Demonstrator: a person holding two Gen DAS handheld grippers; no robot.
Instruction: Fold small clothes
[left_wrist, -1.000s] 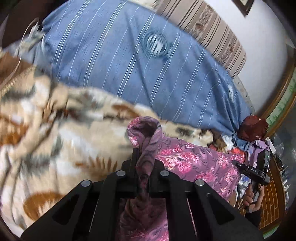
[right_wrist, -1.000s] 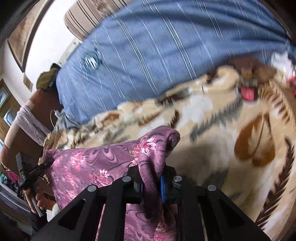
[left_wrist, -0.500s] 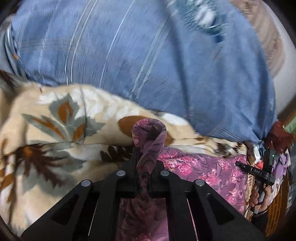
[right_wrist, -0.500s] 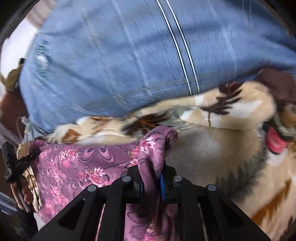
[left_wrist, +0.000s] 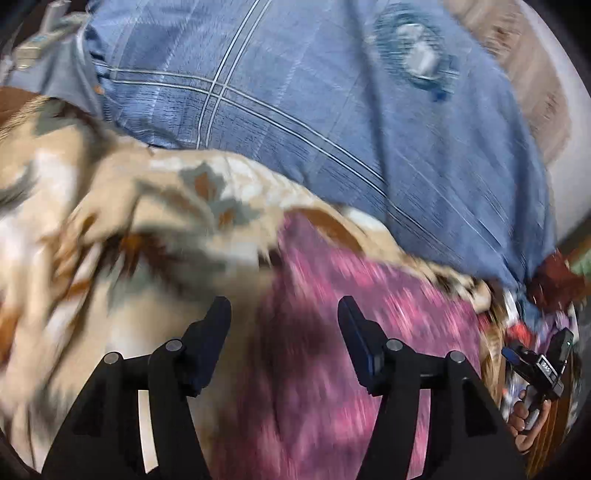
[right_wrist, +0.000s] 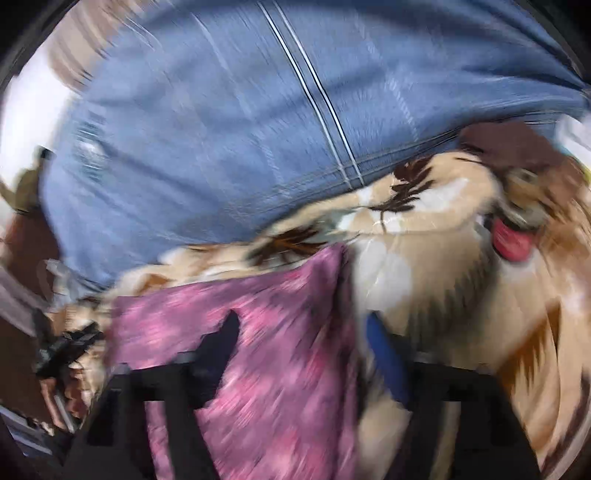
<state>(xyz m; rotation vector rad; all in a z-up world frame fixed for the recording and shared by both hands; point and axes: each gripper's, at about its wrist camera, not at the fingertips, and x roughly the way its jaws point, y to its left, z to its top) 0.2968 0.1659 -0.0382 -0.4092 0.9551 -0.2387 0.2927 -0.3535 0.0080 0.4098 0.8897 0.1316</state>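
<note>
A pink and purple floral garment (left_wrist: 369, 314) lies flat on a beige leaf-print blanket (left_wrist: 110, 221). My left gripper (left_wrist: 284, 317) is open and empty, its jaws wide apart above the garment's left edge. In the right wrist view the same garment (right_wrist: 258, 332) lies under my right gripper (right_wrist: 303, 332), which is open and empty over the garment's right edge. Both views are motion-blurred. The right gripper also shows at the far right of the left wrist view (left_wrist: 539, 362), held in a hand.
A large blue striped pillow (left_wrist: 332, 110) lies beyond the blanket and also fills the top of the right wrist view (right_wrist: 258, 129). A red object (right_wrist: 513, 240) sits on the blanket at right. Dark red cloth (left_wrist: 554, 277) lies at far right.
Both grippers have opened and let go of the garment's pinched corners. The garment now lies flat on the blanket. Both views have shifted and blurred.
</note>
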